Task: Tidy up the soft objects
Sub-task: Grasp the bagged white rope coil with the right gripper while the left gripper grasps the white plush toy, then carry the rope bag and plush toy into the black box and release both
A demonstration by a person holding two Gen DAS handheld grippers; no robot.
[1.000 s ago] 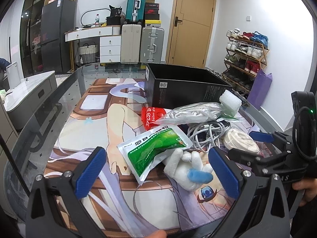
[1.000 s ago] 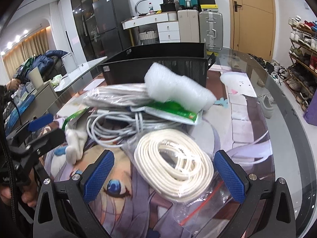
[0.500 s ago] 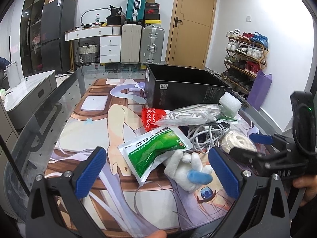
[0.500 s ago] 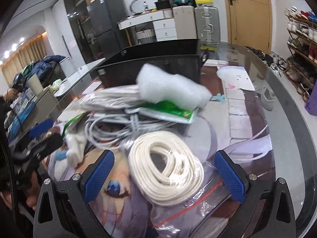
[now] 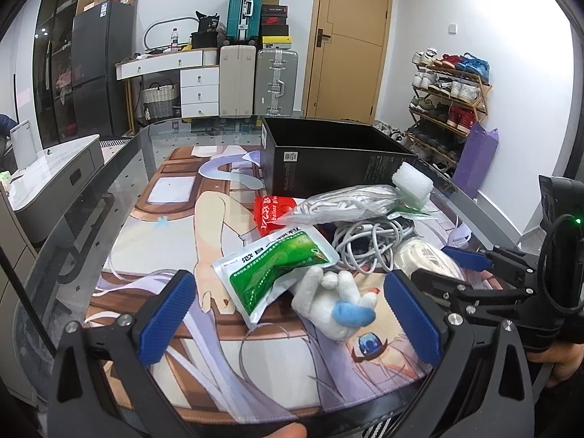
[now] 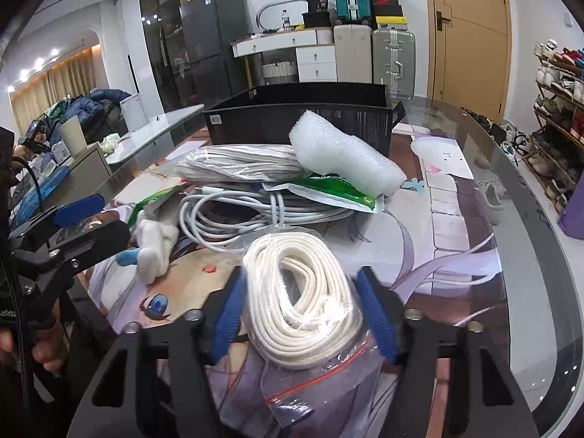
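Note:
A white rope coil in a clear zip bag (image 6: pixel 303 292) lies near the table's front, between the blue pads of my right gripper (image 6: pixel 304 315). Its jaws are closing and the pads press the coil into a narrow oval. In the left wrist view the right gripper (image 5: pixel 449 268) sits over the same coil (image 5: pixel 423 255). My left gripper (image 5: pixel 288 319) is open above the mat, with a white plush toy (image 5: pixel 328 299) and a green pouch (image 5: pixel 277 270) just ahead of its pads. The open black box (image 5: pixel 328 160) stands behind the pile.
The pile also holds a loose white cable (image 6: pixel 255 211), a bagged cord bundle (image 6: pixel 237 164), a white foam piece (image 6: pixel 346 153), a second green packet (image 6: pixel 332 188) and a red packet (image 5: pixel 272 213). The glass table's edge (image 6: pixel 529 255) curves at the right. A hand grips each handle.
The right gripper's jaws have come in from wide open onto the bagged rope coil, squeezing it narrower. The left gripper has stayed put and open.

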